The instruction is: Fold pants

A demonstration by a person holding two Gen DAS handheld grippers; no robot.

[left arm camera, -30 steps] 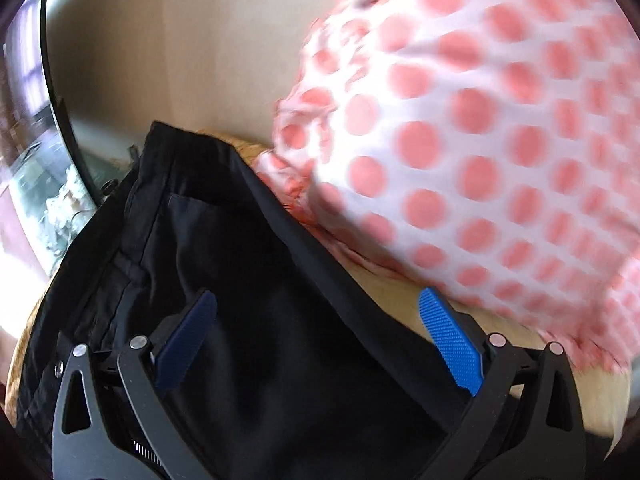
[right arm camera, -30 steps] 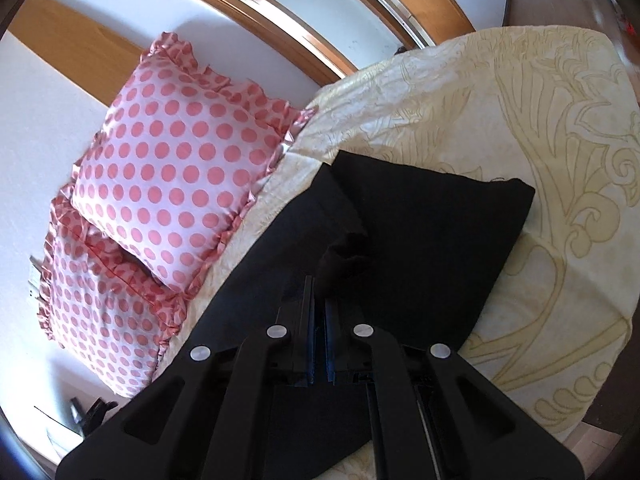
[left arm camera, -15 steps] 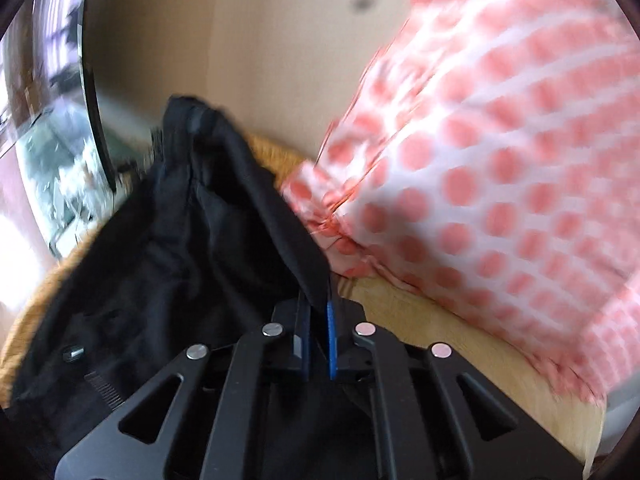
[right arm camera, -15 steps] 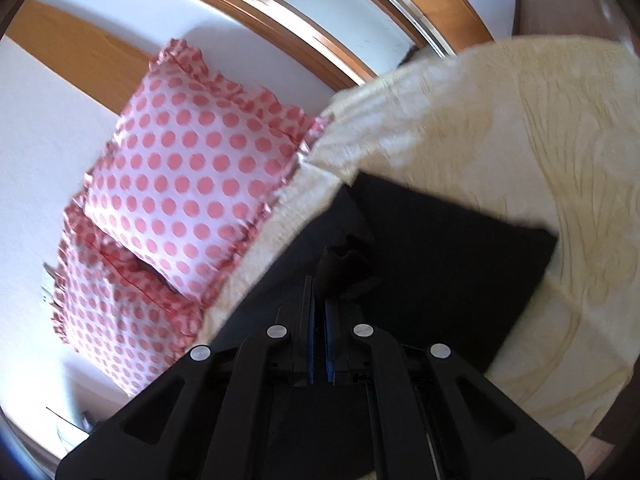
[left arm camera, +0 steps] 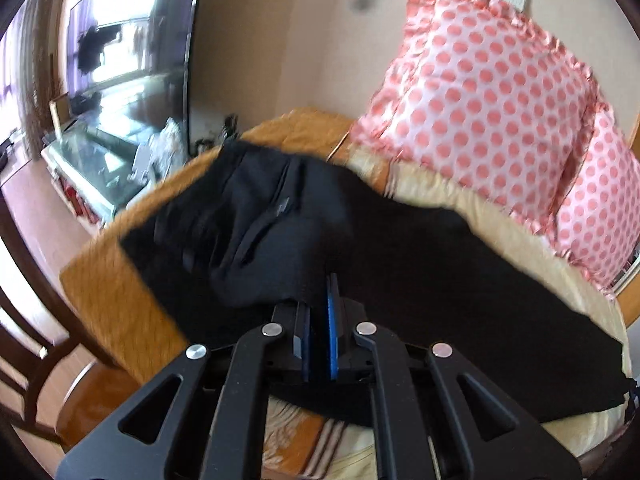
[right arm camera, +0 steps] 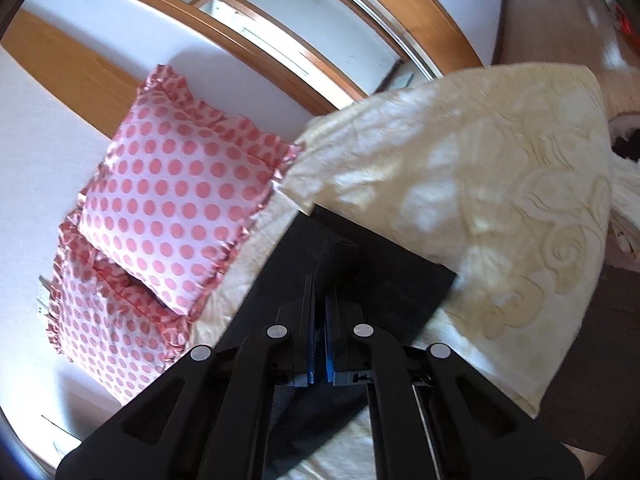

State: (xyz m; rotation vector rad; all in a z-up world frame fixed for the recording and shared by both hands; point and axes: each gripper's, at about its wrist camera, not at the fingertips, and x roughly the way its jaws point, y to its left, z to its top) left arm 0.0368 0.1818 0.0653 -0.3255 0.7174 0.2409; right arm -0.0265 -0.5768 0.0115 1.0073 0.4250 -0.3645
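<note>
Black pants (left arm camera: 420, 264) lie across a bed with a cream patterned bedspread (right arm camera: 500, 184). In the left wrist view my left gripper (left arm camera: 319, 300) is shut on a raised fold of the pants near the waist end, whose bunched cloth (left arm camera: 240, 216) hangs over the orange bed corner. In the right wrist view my right gripper (right arm camera: 319, 304) is shut on the pants (right arm camera: 360, 276) near the leg end, which lies flat with a square corner. The cloth rises to a peak between the blue pads.
Two pink polka-dot pillows (right arm camera: 172, 216) lean on the wall at the head of the bed, also in the left wrist view (left arm camera: 492, 100). An orange quilted bed corner (left arm camera: 108, 280), a glass cabinet (left arm camera: 100, 160) and a wooden chair (left arm camera: 36, 360) stand at the left.
My left gripper shut on the pants' edge and lifted it away from the pillow. My right gripper kept its grip and rose, drawing the leg end toward the pillows.
</note>
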